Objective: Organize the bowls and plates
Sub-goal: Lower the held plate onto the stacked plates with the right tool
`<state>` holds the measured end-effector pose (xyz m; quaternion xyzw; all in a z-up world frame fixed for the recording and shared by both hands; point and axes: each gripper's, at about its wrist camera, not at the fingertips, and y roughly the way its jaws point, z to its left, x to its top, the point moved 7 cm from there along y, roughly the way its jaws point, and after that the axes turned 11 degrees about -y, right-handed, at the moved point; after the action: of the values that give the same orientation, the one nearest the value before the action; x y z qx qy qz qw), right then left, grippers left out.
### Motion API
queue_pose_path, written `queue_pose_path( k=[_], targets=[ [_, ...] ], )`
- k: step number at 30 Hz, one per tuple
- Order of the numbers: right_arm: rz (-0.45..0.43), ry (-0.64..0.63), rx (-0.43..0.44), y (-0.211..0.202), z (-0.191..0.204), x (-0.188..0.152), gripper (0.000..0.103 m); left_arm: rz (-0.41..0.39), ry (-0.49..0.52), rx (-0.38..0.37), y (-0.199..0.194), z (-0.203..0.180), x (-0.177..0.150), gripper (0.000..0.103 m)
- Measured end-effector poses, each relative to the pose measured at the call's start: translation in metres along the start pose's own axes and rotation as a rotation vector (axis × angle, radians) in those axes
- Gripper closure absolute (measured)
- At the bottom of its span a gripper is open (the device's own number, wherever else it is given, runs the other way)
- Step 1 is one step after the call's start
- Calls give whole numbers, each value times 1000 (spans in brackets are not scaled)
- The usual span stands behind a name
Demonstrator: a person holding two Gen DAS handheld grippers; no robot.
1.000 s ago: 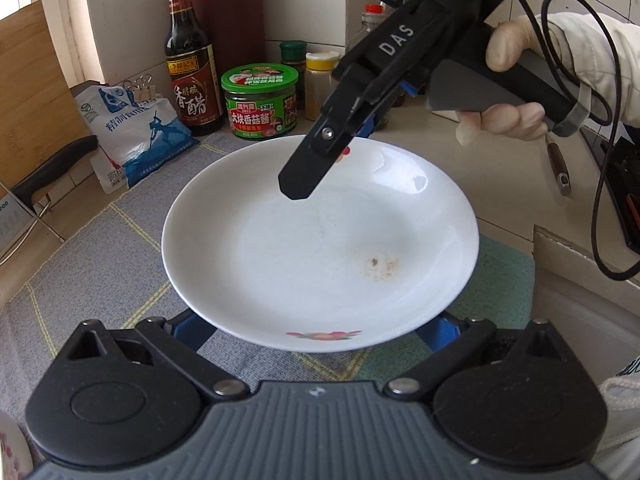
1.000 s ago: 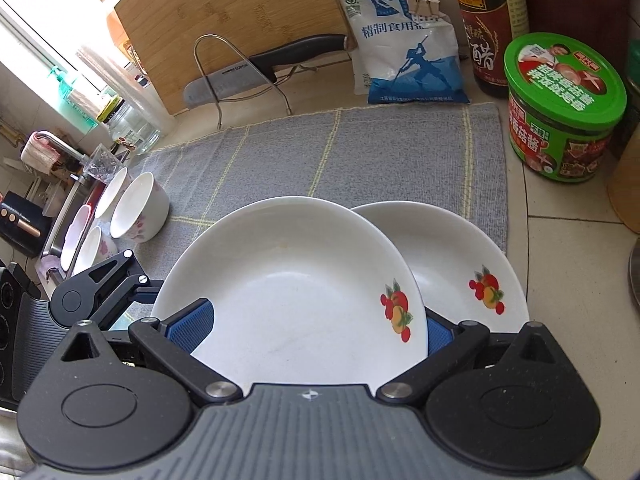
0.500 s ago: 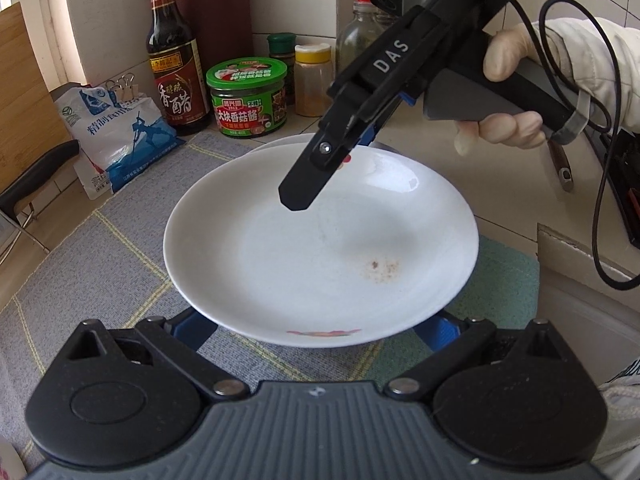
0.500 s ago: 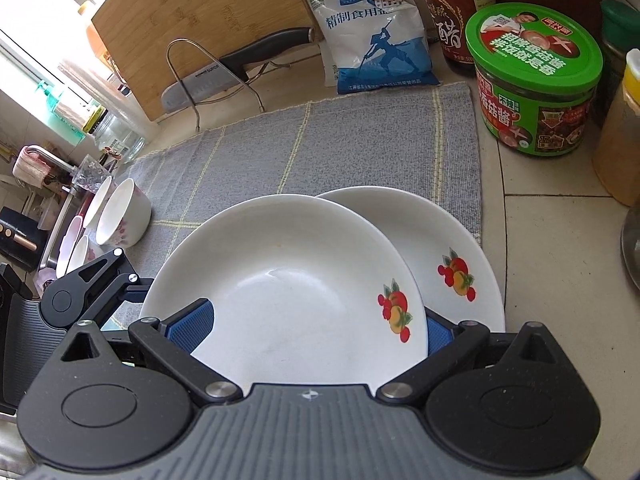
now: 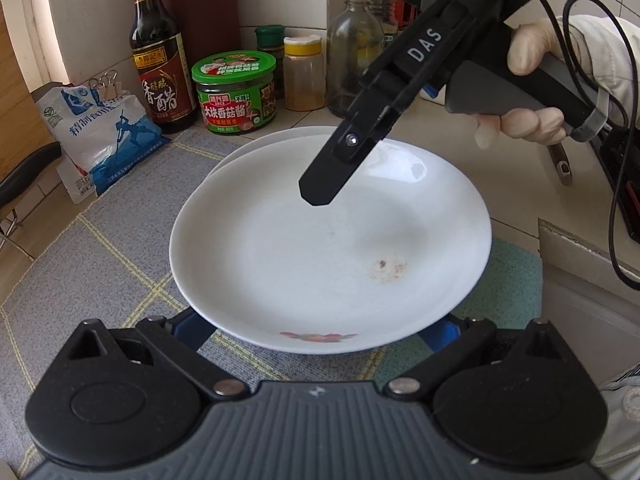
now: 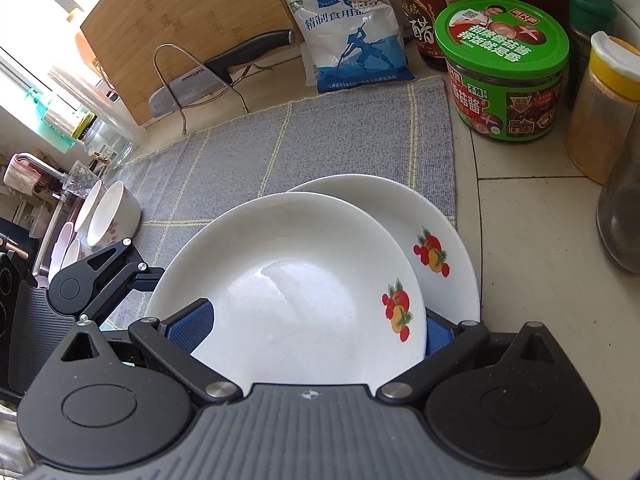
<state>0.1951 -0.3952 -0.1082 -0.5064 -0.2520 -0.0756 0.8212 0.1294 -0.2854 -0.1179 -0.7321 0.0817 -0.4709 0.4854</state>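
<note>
A white plate with a fruit print (image 5: 320, 248) hangs tilted above the grey mat, stained brown near its middle. Its near rim sits between the blue pads of my left gripper (image 5: 316, 332), which is shut on it. From the opposite side my right gripper (image 6: 312, 332) is shut on the same plate (image 6: 288, 292); one of its fingers (image 5: 324, 184) reaches over the plate's far half. A second white plate with the same print (image 6: 440, 232) lies on the mat's corner, partly under the held one, its rim (image 5: 280, 136) showing beyond.
The grey checked mat (image 5: 100, 280) covers the counter. Behind it stand a green-lidded jar (image 5: 234, 92), a vinegar bottle (image 5: 160, 60), a salt bag (image 5: 100, 128), a spice jar (image 5: 303, 74) and a glass bottle (image 5: 356, 52). Bowls (image 6: 112, 216) sit far left near a knife rack (image 6: 224, 68).
Both grippers have carried the plate toward the jars at the back. The second plate's rim has come into sight beyond it in the left wrist view.
</note>
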Motion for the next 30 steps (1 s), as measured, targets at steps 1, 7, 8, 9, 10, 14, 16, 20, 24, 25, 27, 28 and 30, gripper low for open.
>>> queue_pose_path(
  k=[1, 7, 8, 9, 10, 14, 16, 20, 24, 25, 27, 28, 30],
  targets=[
    [0, 3, -3, -1, 0, -1, 0, -3, 7, 3, 0, -1, 0, 1],
    [-11, 37, -32, -8, -5, -7, 0, -10, 8, -5, 1, 0, 2, 2],
    [-10, 38, -41, -9, -5, -8, 0, -12, 9, -4, 1, 1, 2, 2],
    [-8, 40, -49, -10, -5, -9, 0, -15, 10, -5, 0, 1, 2, 2],
    [-14, 45, -51, -12, -5, -10, 0, -14, 11, -5, 0, 1, 2, 2],
    [-29, 61, -67, -18, -4, -13, 0, -19, 7, -8, 0, 2, 3, 2],
    [-31, 67, -79, -21, -3, -13, 0, -21, 7, -8, 0, 2, 3, 2],
    [-32, 62, -110, -25, 1, -14, 0, -23, -2, -9, 0, 2, 2, 2],
    [-23, 39, -154, -26, 6, -16, 0, -30, -9, 3, -2, 3, 1, 2],
    [-20, 29, -165, -26, 7, -16, 0, -31, -14, 5, -2, 3, 1, 2],
    [-19, 13, -187, -26, 9, -17, 0, -35, -17, 8, -4, 4, 0, 2],
    [-18, 7, -197, -26, 10, -18, 0, -36, -14, 14, -4, 4, 0, 2],
    [-14, -12, -223, -24, 11, -18, 0, -38, -10, 19, -5, 3, -1, 2]
  ],
)
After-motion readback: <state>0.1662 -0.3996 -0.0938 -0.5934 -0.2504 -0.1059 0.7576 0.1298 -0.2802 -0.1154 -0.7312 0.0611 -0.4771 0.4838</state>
